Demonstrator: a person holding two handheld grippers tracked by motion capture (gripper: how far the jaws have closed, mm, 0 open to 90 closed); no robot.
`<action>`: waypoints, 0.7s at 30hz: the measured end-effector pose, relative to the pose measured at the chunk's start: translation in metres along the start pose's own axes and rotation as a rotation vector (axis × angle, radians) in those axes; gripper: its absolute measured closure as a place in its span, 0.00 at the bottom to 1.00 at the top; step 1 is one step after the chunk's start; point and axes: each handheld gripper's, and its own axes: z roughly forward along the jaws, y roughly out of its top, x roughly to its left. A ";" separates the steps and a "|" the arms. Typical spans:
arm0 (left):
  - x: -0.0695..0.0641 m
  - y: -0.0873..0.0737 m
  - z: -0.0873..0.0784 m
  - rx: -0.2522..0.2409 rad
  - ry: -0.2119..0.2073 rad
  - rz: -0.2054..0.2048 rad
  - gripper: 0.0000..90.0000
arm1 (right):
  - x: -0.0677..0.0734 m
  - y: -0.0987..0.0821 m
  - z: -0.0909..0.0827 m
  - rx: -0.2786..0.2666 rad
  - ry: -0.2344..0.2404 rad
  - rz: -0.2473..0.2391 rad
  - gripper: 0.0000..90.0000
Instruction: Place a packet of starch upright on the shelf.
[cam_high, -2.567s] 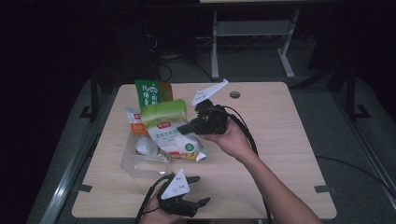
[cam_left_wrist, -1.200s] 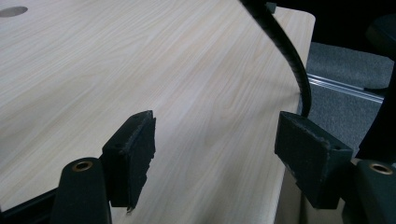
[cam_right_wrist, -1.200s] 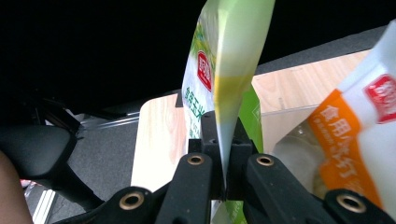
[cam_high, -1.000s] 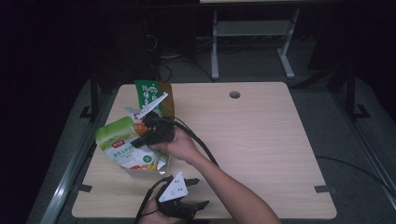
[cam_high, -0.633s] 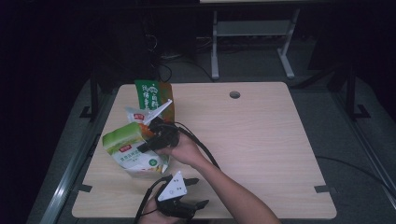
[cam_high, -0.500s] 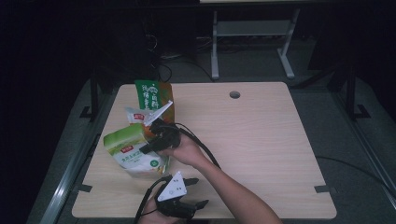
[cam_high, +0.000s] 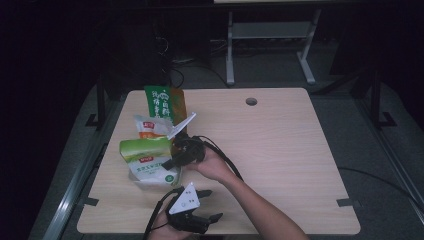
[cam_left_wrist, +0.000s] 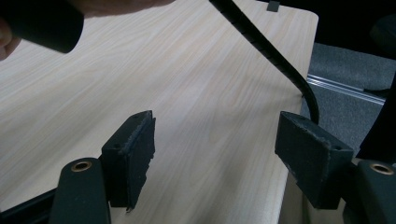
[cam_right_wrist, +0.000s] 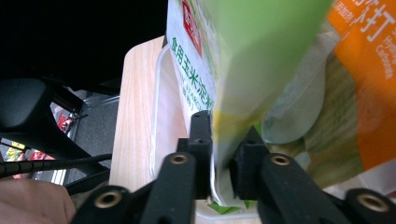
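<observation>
A green-and-white bag (cam_high: 147, 157) (cam_right_wrist: 243, 60) stands upright in a clear tray (cam_high: 150, 184) (cam_right_wrist: 159, 93) at the table's left. My right gripper (cam_high: 167, 162) (cam_right_wrist: 224, 140) is at the bag's right side, with the bag's lower edge between its jaws. Those jaws have just been opening, but both pads still touch the bag. Near the front edge my left gripper (cam_high: 212, 204) (cam_left_wrist: 215, 154) rests open over bare wood, with nothing between its fingers.
An orange-and-white bag (cam_high: 150, 127) (cam_right_wrist: 369, 93) lies in the tray behind the green one. A green-and-brown packet (cam_high: 165, 102) stands farther back. The wooden table (cam_high: 280, 145) has a cable hole (cam_high: 251, 101). A black cable (cam_left_wrist: 266, 46) runs across the front edge.
My right gripper carried the green bag left, then lowered it upright into the tray. My left gripper has stayed where it was.
</observation>
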 end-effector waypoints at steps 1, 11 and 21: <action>0.000 0.000 0.000 0.001 0.001 0.001 0.31 | 0.000 0.000 0.000 0.000 0.000 0.000 0.84; 0.007 0.000 -0.004 -0.010 0.026 -0.015 0.31 | 0.001 -0.006 -0.019 -0.031 -0.014 0.007 0.70; 0.008 0.001 -0.003 -0.006 0.026 -0.018 0.30 | 0.001 -0.019 -0.051 -0.054 -0.055 0.030 0.59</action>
